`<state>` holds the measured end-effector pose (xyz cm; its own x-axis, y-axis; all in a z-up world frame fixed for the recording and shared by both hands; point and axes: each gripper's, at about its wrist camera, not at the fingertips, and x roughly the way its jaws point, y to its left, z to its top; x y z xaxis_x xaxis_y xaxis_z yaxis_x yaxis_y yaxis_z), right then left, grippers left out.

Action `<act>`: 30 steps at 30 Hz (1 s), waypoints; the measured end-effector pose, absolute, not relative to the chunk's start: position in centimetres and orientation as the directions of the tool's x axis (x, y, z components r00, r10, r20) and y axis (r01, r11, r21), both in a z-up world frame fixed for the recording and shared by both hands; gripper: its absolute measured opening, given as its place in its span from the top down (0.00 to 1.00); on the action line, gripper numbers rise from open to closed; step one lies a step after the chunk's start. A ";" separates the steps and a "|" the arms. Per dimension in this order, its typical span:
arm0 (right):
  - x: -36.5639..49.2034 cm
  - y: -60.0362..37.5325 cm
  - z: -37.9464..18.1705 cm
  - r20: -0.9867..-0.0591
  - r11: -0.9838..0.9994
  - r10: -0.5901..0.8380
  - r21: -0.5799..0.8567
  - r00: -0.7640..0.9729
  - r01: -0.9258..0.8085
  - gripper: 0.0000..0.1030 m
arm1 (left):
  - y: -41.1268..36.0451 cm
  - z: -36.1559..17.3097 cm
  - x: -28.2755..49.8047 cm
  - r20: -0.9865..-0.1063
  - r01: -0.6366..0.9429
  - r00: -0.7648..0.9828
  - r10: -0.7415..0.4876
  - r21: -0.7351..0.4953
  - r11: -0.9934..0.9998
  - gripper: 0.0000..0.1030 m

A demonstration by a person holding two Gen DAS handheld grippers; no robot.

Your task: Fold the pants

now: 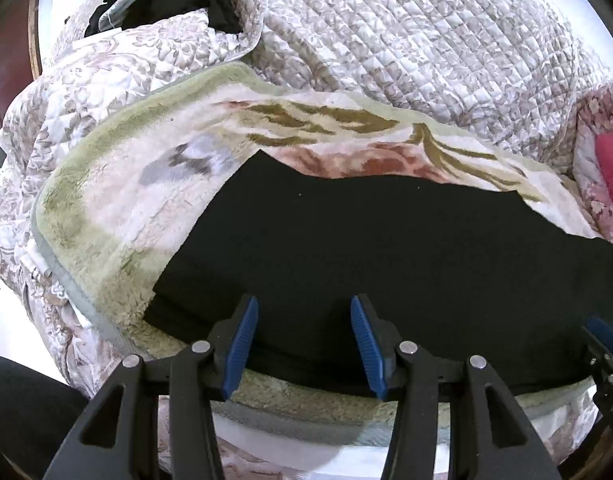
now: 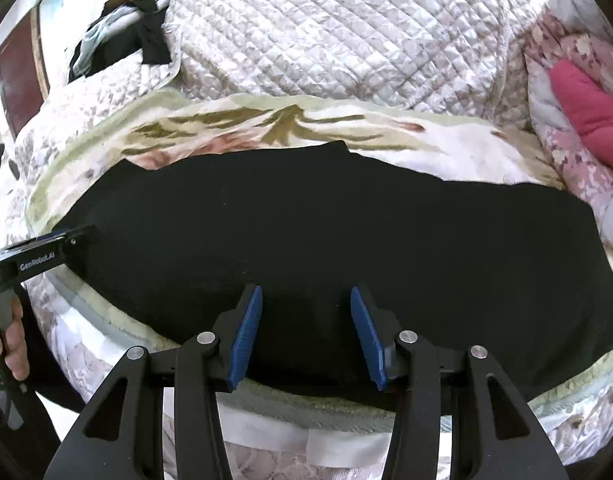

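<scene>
with both our left gripper [image 1: 304, 346] and right gripper [image 2: 306, 336] spread empty, we should pinch the black pants [image 1: 366, 248] hem just ahead evenly.

open blanket [image 1: 106, 216] around pants [image 1: 386, 248], quilt mound [image 1: 406, 52] behind

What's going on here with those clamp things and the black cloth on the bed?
A person is folding a pair of black pants using two handheld grippers. The pants lie flat on a fleecy floral blanket spread over a quilted bedspread. The left gripper and right gripper both hover open at the near edge of the pants, side by side, gripping nothing yet. The pants look partly folded, with layers stacked at one end.
</scene>
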<state>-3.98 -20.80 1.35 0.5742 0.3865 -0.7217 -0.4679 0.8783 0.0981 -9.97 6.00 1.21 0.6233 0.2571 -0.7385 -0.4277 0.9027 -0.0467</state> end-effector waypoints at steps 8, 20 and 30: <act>-3.6 -20.9 1.1 -0.724 0.883 0.382 0.102 0.574 -0.458 0.54 | 5.3 0.8 -9.6 -0.744 -0.405 0.618 0.254 -0.024 0.914 0.50; -4.8 -20.5 2.1 -0.687 0.866 0.405 0.076 0.604 -0.494 0.54 | 3.6 1.8 -10.4 -0.707 -0.335 0.674 0.215 -0.033 0.942 0.50; -5.2 -19.8 1.0 -0.732 0.846 0.408 0.077 0.546 -0.528 0.53 | 2.6 1.1 -11.9 -0.735 -0.285 0.663 0.146 -0.068 0.956 0.50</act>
<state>-5.17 -19.82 1.01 0.5463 0.4079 -0.7315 -0.5281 0.8457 0.0773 -11.88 2.65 1.11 0.6626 0.1456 -0.7347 -0.2855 0.9560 -0.0681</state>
